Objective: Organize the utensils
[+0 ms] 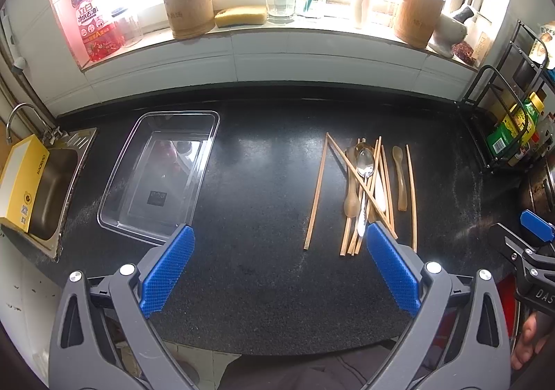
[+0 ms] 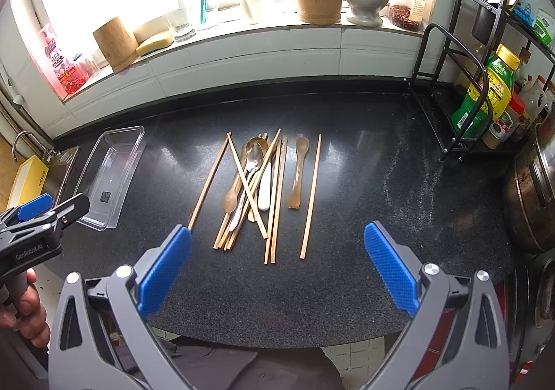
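Chopsticks (image 2: pixel 208 181) lie lengthwise toward window (spoons (image 2: pixel 298 175) too).

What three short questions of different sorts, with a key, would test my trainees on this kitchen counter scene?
1. True or false: the clear tray already holds some chopsticks.
2. Multiple choice: the single chopstick lying apart on the sink side of the pile is (A) crossing the metal spoon, (B) clear of the pile, (C) inside the tray.
3. Fill in: both the left gripper and the right gripper are ____ and hold nothing.

Key
1. False: the tray holds no utensils.
2. B.
3. Open.
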### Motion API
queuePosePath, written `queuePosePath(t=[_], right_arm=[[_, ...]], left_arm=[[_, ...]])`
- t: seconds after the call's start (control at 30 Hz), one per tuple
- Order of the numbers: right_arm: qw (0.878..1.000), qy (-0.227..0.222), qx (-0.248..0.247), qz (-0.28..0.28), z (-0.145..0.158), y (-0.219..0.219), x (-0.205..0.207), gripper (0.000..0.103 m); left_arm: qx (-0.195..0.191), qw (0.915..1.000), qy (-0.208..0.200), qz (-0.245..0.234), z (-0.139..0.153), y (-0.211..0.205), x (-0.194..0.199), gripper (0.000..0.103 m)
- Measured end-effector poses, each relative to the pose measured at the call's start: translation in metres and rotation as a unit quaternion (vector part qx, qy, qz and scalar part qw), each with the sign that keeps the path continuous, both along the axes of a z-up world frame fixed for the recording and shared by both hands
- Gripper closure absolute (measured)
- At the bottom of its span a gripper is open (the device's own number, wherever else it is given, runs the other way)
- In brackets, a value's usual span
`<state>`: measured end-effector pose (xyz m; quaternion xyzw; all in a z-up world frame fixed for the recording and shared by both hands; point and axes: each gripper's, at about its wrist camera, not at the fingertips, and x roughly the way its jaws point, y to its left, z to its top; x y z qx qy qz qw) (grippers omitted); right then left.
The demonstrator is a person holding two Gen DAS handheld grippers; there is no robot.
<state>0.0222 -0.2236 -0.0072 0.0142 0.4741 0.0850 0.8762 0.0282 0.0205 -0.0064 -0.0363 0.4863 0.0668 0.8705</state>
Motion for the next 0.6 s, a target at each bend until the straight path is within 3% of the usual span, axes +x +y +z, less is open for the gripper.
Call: queuePosePath(t=[0.6], right_arm=[[1.000,0.003,0.001,0.000,-0.0007,0.0005,0.0089,0.006]], left_arm=[[0.001,1.0000,0.003,-0.001,-0.0024,0.0007,0.0064,0.006]])
